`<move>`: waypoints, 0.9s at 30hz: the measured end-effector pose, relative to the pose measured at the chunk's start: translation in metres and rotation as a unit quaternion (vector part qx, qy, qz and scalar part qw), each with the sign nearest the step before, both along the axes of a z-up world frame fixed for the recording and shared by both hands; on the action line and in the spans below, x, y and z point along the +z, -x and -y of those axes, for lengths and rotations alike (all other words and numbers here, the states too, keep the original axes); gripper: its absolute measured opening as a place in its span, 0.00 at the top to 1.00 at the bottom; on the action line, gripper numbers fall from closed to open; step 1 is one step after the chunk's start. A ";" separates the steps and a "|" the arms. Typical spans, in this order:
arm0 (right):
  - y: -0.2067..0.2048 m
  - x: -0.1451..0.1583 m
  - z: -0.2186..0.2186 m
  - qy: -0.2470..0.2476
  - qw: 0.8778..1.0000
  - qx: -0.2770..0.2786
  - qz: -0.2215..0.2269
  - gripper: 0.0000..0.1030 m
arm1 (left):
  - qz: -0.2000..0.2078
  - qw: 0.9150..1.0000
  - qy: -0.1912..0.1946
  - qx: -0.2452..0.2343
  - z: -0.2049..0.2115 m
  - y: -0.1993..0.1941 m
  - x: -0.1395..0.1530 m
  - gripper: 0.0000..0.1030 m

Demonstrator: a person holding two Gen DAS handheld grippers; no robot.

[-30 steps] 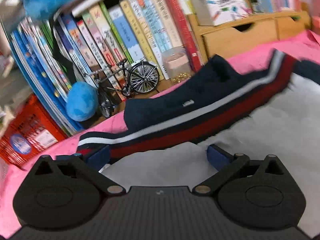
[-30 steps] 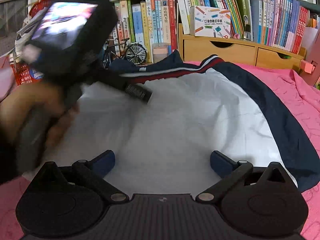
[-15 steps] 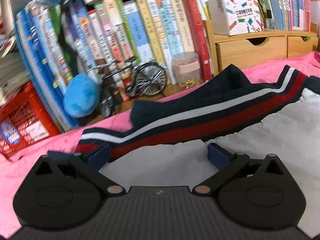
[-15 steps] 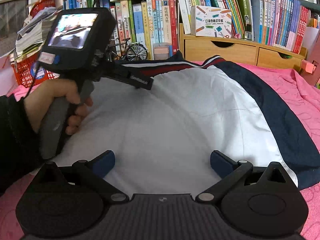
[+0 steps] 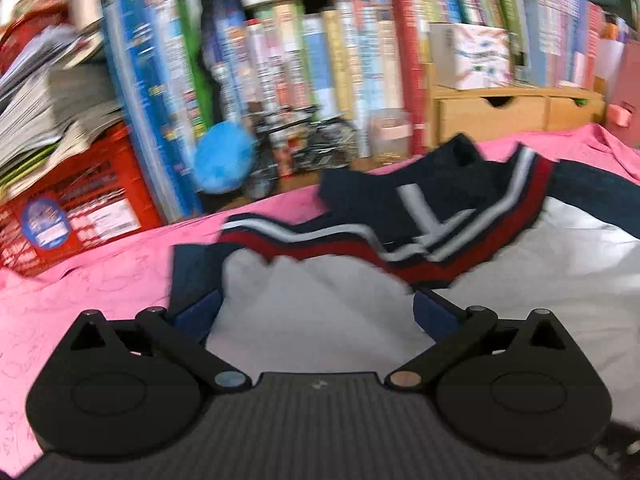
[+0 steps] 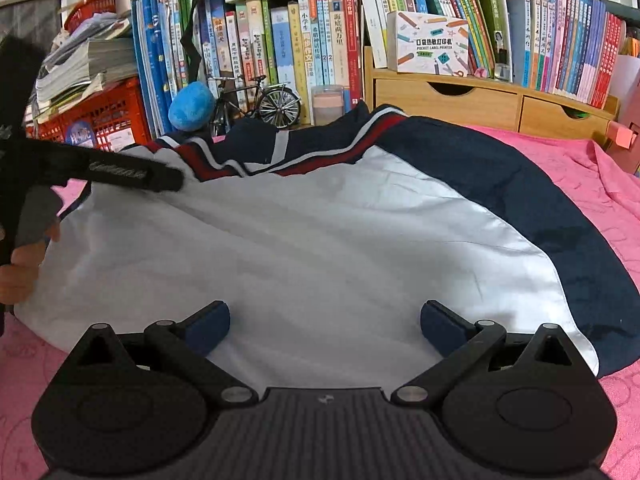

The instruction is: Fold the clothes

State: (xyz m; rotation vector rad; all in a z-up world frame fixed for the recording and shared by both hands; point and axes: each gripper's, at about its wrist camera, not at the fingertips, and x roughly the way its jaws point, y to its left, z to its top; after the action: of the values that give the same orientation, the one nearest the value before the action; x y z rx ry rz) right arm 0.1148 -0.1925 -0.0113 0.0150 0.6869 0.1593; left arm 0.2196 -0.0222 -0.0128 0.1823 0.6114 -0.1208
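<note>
A jacket (image 6: 320, 248) lies spread on the pink bedcover (image 6: 580, 168), its silver-white lining up, with navy edges and a red, white and navy striped hem (image 6: 320, 156) bunched at the far side. My left gripper (image 5: 316, 312) is open over the lining near the far left corner, just short of the striped hem (image 5: 360, 248). It also shows at the left of the right wrist view (image 6: 132, 172). My right gripper (image 6: 324, 320) is open and empty over the near edge of the lining.
A bookshelf full of books (image 6: 320, 40) runs along the back. In front of it stand a model bicycle (image 6: 260, 104), a blue plush ball (image 6: 191, 106), a small jar (image 6: 328, 104), wooden drawers (image 6: 480, 104) and a red crate (image 6: 100, 120) at the left.
My left gripper has drawn back toward the left, and the view is blurred by motion. The striped hem has gone from a straight band to a bunched, rumpled fold. The right gripper has stayed put.
</note>
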 end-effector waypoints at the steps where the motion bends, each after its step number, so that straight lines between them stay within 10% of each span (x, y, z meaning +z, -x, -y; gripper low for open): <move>1: 0.000 0.000 0.000 0.001 1.000 0.000 0.000 0.00 | -0.002 1.000 0.000 0.001 0.004 -0.003 -0.001 0.00; 14: -0.001 0.001 0.001 0.000 1.000 -0.006 -0.001 0.00 | -0.032 0.999 -0.007 0.007 0.059 -0.046 -0.010 0.00; 23: 0.000 0.001 0.001 0.000 1.000 -0.008 0.000 0.00 | -0.088 0.984 0.153 0.029 0.000 -0.063 0.015 0.00; 27: 0.000 0.001 0.000 0.000 1.000 -0.009 0.000 0.00 | -0.052 0.990 0.133 0.019 -0.011 -0.022 0.026 0.00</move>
State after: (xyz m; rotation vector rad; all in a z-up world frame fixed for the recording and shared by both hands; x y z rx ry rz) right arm 0.1151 -0.1926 -0.0104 0.0205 0.6874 0.1411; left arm 0.2421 -0.0113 0.0132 -0.0933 0.6955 -0.1749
